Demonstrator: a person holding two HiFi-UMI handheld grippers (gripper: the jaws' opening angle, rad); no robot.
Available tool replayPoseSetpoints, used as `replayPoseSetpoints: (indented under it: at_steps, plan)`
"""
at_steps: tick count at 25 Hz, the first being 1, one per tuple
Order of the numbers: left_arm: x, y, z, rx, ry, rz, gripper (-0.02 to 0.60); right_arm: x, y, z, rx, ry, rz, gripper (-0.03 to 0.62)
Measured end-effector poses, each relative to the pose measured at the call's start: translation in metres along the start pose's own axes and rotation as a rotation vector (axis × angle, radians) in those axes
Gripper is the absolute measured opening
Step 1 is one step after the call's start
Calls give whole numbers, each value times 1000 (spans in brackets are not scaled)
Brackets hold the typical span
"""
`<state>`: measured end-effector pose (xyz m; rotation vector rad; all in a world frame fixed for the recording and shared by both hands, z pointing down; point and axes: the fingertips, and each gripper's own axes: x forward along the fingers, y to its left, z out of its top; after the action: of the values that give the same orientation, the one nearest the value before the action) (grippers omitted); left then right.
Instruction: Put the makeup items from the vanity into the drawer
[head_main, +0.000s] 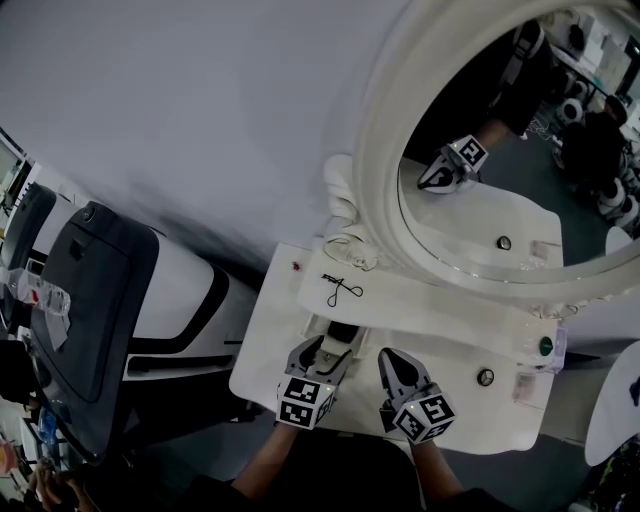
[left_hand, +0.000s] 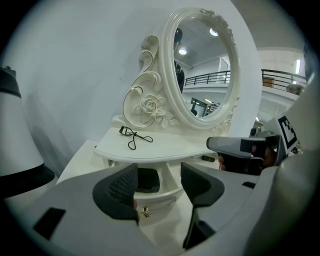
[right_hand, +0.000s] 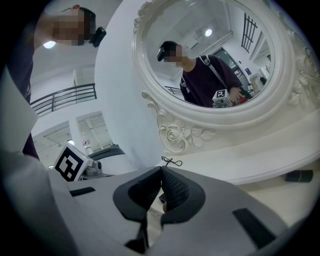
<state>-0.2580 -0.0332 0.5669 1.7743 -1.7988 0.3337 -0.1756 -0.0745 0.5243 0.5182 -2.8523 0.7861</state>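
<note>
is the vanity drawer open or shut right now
Open. The drawer sticks out from under the shelf, its gold knob out front, and a dark item shows inside it.

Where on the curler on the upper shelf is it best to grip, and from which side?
The curler lies flat on the shelf, so probably come from above. Close the open left tongs across its narrow middle, between the curved head and the two loop handles, where the thin metal gives the most to pinch.
</note>
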Motion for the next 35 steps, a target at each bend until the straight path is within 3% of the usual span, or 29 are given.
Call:
replayPoseSetpoints:
  at_steps: [9,14,35]
  plan:
    - [-13,-38,18,73,-95,-56,93,-28,1,9,-20,-47,-32,23]
    - [-15,-67,23,114,-129,-116,30,-55,-1,10,-26,-80,-75,23]
    - [11,-203,15,247,-112,-433,15,-190,-52,8,20,-231,-371,23]
